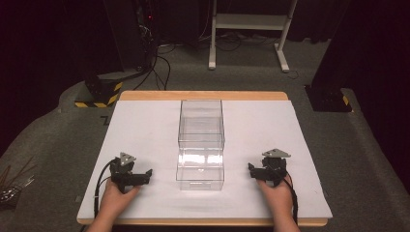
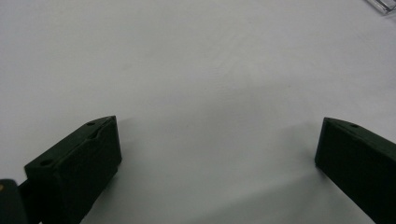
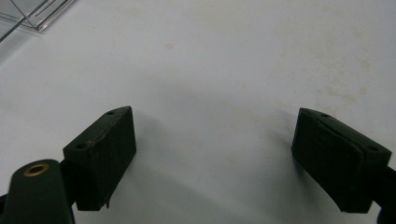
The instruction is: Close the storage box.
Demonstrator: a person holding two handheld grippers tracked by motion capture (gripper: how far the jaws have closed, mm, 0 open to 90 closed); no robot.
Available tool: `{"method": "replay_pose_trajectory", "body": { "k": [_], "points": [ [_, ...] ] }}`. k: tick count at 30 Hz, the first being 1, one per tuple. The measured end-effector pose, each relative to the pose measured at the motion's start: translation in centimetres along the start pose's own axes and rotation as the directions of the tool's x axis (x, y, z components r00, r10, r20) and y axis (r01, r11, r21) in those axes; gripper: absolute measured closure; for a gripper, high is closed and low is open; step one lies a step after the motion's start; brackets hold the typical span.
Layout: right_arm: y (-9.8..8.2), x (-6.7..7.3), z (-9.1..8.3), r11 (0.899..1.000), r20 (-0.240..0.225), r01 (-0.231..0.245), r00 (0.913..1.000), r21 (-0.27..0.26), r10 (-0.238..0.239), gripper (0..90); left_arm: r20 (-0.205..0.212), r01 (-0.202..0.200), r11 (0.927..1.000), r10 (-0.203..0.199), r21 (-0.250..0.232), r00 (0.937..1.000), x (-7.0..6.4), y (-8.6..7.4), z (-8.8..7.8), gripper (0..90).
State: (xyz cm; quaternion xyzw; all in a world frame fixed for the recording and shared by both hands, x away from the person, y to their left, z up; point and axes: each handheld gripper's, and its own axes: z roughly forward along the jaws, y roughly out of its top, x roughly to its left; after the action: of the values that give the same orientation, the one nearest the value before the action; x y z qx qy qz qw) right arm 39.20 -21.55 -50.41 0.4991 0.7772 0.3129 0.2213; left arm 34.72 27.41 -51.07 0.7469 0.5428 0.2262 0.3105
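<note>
Two clear plastic boxes sit end to end in the middle of the white table (image 1: pixel 145 125): a far box (image 1: pixel 201 123) and a near box (image 1: pixel 200 170). My left gripper (image 1: pixel 131 170) rests on the table to the left of the near box, open, jaws wide apart over bare white surface (image 2: pixel 215 140). My right gripper (image 1: pixel 264 166) rests to the right of the near box, also open with nothing between its fingers (image 3: pixel 212 135). A corner of a clear box (image 3: pixel 32 14) shows at the top left of the right gripper view, and another corner (image 2: pixel 384 5) at the top right of the left gripper view.
The table has a wooden rim (image 1: pixel 203 95) and stands on grey carpet. Behind it are a white stand's legs (image 1: pixel 249 29), cables (image 1: pixel 162 63) and a black-and-yellow striped base (image 1: pixel 99 92). A black base (image 1: pixel 329 99) stands at the far right. Thin sticks (image 1: pixel 12 179) lie on the floor at left.
</note>
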Motion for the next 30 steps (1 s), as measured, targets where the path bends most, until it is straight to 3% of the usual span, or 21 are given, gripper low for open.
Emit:
{"method": "replay_pose_trajectory", "body": {
  "k": [30],
  "points": [
    [0.07,-0.22,-0.21,1.000,-0.003,-0.009,1.0000,-0.004,0.009,15.8,-0.011,-0.004,1.0000,0.004,-0.003,0.9999,-0.08,-0.07,-0.06,0.7]
  ]
}}
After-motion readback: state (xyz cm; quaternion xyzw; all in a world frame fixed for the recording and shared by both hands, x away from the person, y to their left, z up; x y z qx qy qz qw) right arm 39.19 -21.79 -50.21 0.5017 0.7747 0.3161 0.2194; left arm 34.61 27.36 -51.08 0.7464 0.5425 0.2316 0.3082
